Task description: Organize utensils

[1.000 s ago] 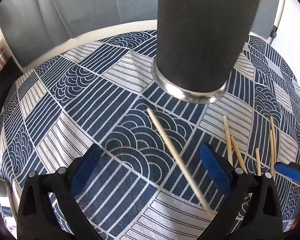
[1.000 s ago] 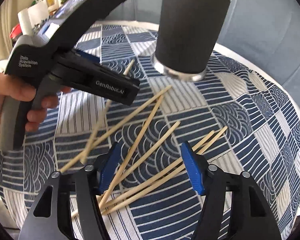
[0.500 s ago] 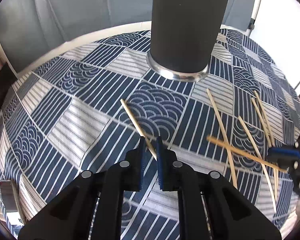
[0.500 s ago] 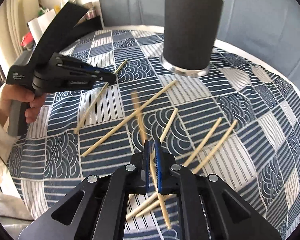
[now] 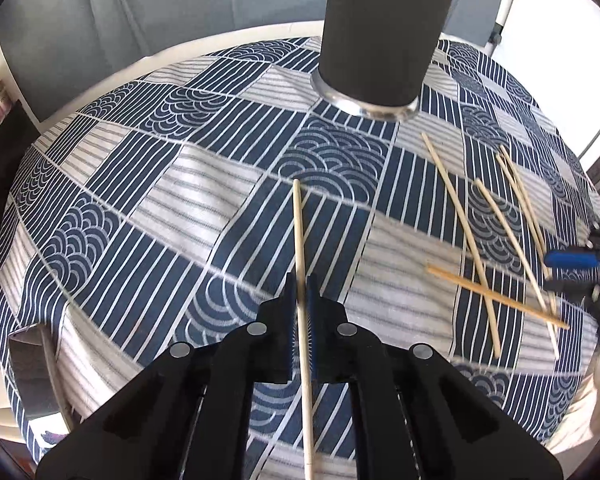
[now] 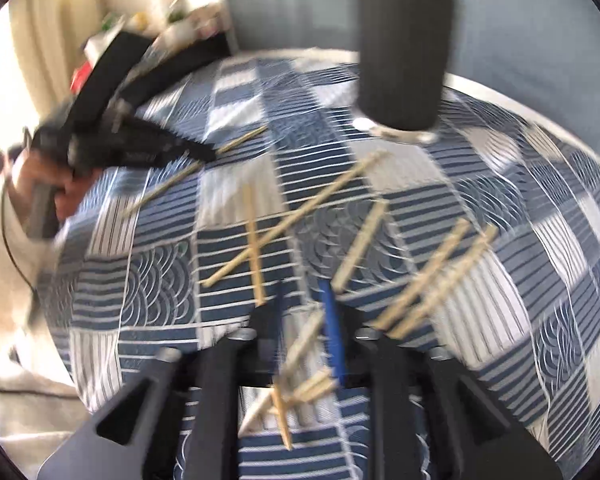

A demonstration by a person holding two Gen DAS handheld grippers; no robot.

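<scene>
My left gripper (image 5: 300, 300) is shut on one wooden chopstick (image 5: 299, 236) and holds it above the blue patterned cloth (image 5: 180, 216), its tip pointing toward the black holder cup (image 5: 384, 32). It also shows in the right wrist view (image 6: 204, 154), with its chopstick (image 6: 240, 142). My right gripper (image 6: 304, 300) has its jaws partly apart, with a chopstick (image 6: 256, 248) lying across its left finger; the view is blurred. Several loose chopsticks (image 6: 432, 276) lie on the cloth. The cup (image 6: 404, 56) holds a few chopsticks.
More loose chopsticks (image 5: 496, 240) lie right of my left gripper, near the right gripper's blue pad (image 5: 572, 258). The round table's edge (image 5: 100, 76) curves behind the cup. A grey curtain hangs at the back. Shelf clutter (image 6: 148, 20) stands far left.
My left gripper closed on the chopstick and lifted it, turning it to point at the cup. My right gripper was shut on a chopstick half a second ago; its jaws now stand apart.
</scene>
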